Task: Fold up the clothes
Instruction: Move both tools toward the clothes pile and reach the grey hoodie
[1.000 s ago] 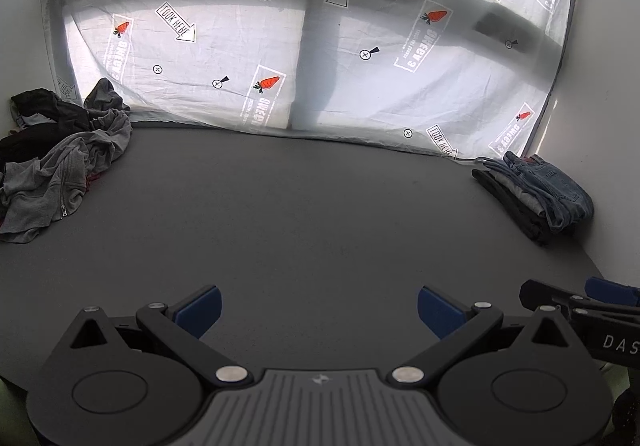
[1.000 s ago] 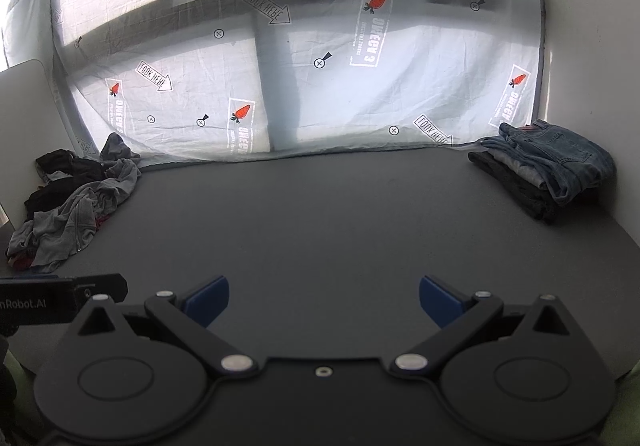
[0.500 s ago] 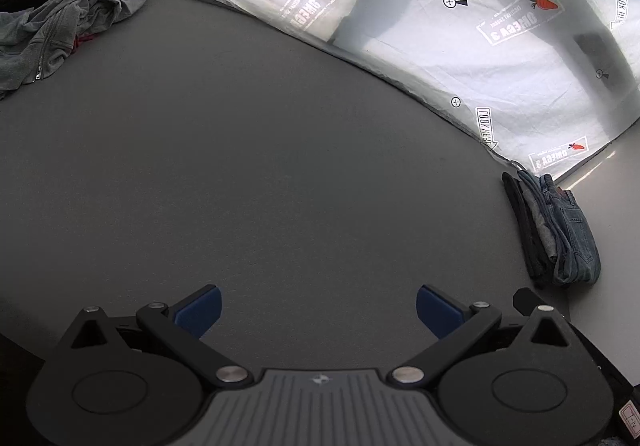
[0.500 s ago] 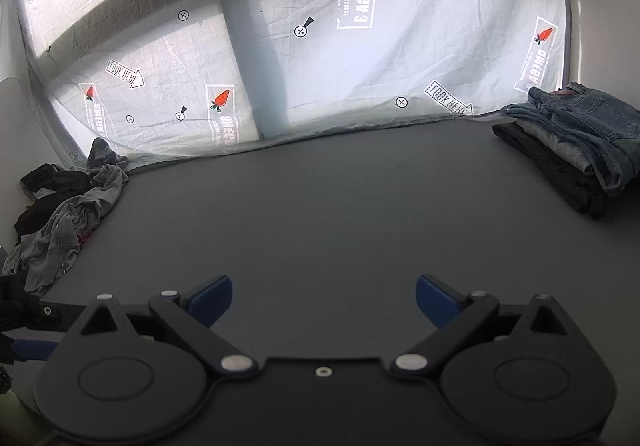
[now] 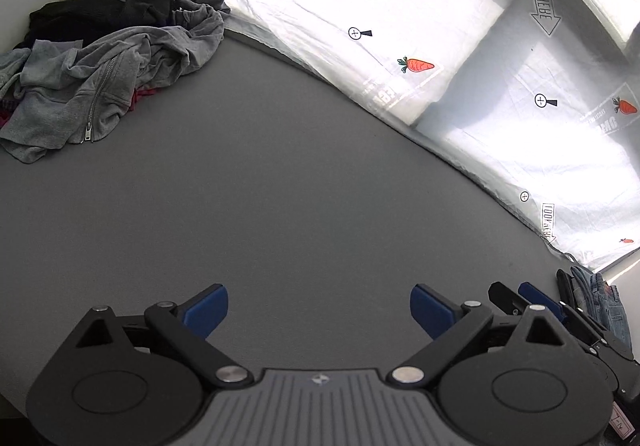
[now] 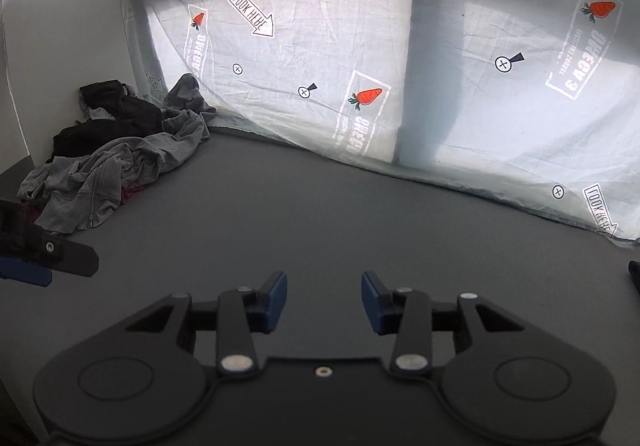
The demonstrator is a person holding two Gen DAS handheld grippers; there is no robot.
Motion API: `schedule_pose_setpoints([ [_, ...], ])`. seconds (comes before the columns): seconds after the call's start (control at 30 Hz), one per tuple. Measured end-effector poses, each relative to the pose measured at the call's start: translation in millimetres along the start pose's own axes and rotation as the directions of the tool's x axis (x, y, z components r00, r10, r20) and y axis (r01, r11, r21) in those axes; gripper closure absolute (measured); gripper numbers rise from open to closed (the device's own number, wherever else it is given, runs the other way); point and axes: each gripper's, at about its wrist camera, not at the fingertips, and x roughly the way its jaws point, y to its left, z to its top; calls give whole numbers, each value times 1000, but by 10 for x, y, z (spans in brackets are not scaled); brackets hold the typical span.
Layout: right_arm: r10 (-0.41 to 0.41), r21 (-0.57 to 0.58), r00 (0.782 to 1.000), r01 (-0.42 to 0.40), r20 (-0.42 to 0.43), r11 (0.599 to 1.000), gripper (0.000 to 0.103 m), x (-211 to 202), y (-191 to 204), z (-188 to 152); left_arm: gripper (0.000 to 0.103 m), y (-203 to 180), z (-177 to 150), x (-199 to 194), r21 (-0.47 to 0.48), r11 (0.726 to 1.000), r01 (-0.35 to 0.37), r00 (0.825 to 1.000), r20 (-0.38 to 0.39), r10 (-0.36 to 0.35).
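A heap of unfolded clothes lies at the far left of the grey table, with a grey zip hoodie (image 5: 92,93) on top and black garments (image 5: 100,5) behind; it also shows in the right wrist view (image 6: 104,173). A folded stack with blue jeans (image 5: 600,302) sits at the table's right edge. My left gripper (image 5: 318,310) is open wide and empty above bare table. My right gripper (image 6: 324,300) is open with a narrower gap, empty, above the table. The left gripper's finger (image 6: 44,258) shows at the left of the right wrist view.
A grey table (image 5: 280,185) spans both views. A white printed sheet with carrots and arrows (image 6: 400,65) hangs along its far edge. A white panel (image 6: 64,45) stands behind the clothes heap at the left.
Both grippers have swung left toward the clothes heap, which now looks larger and nearer. The right gripper's jaws have narrowed. The folded stack has slid out of the right wrist view.
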Motion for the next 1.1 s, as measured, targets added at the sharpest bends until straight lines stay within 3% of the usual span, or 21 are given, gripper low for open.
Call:
schedule_pose_setpoints([
  [0.1, 29, -58, 999, -30, -18, 998, 91, 380, 371, 350, 26, 490, 407, 224, -52, 999, -9, 1000, 2, 9],
  [0.23, 65, -165, 997, -72, -42, 984, 91, 925, 862, 738, 28, 1198, 966, 499, -129, 990, -52, 998, 35, 57],
  [0.33, 89, -243, 993, -105, -77, 964, 87, 1480, 1344, 1016, 28, 1655, 1365, 693, -175, 978, -110, 991, 52, 121],
  [0.4, 128, -287, 988, -149, -90, 946, 69, 1872, 1660, 1209, 28, 1957, 1614, 820, -209, 968, -139, 986, 59, 155],
  [0.47, 188, -352, 979, -205, -83, 913, 66, 2301, 2023, 1393, 28, 2198, 1804, 875, -229, 960, -162, 979, 88, 186],
  [0.63, 282, -465, 955, -294, -98, 835, 59, 3250, 2739, 1663, 28, 2510, 1997, 985, -271, 941, -203, 966, 100, 238],
  [0.7, 286, -494, 952, -300, -105, 816, 51, 3596, 2950, 1711, 27, 2581, 2032, 1017, -289, 934, -212, 964, 96, 248],
  [0.73, 286, -512, 951, -305, -118, 803, 53, 3728, 3025, 1699, 27, 2616, 2049, 1033, -298, 930, -216, 963, 93, 254],
  [0.77, 284, -530, 950, -307, -127, 791, 67, 3848, 3096, 1687, 27, 2652, 2067, 1049, -307, 926, -220, 962, 91, 259],
  [0.8, 269, -542, 958, -277, -96, 794, 96, 3831, 3110, 1669, 27, 2687, 2084, 1064, -316, 922, -224, 960, 89, 264],
  [0.87, 238, -559, 971, -214, -31, 801, 100, 3788, 3132, 1638, 27, 2758, 2119, 1096, -334, 913, -233, 958, 84, 275],
  [0.97, 206, -455, 973, -138, 102, 879, 101, 3289, 2855, 1759, 27, 2694, 2124, 1048, -305, 914, -266, 948, 92, 306],
  [1.1, 184, -397, 945, -65, 270, 916, 101, 2310, 2452, 1876, 27, 2498, 2048, 851, -276, 921, -273, 944, 106, 312],
])
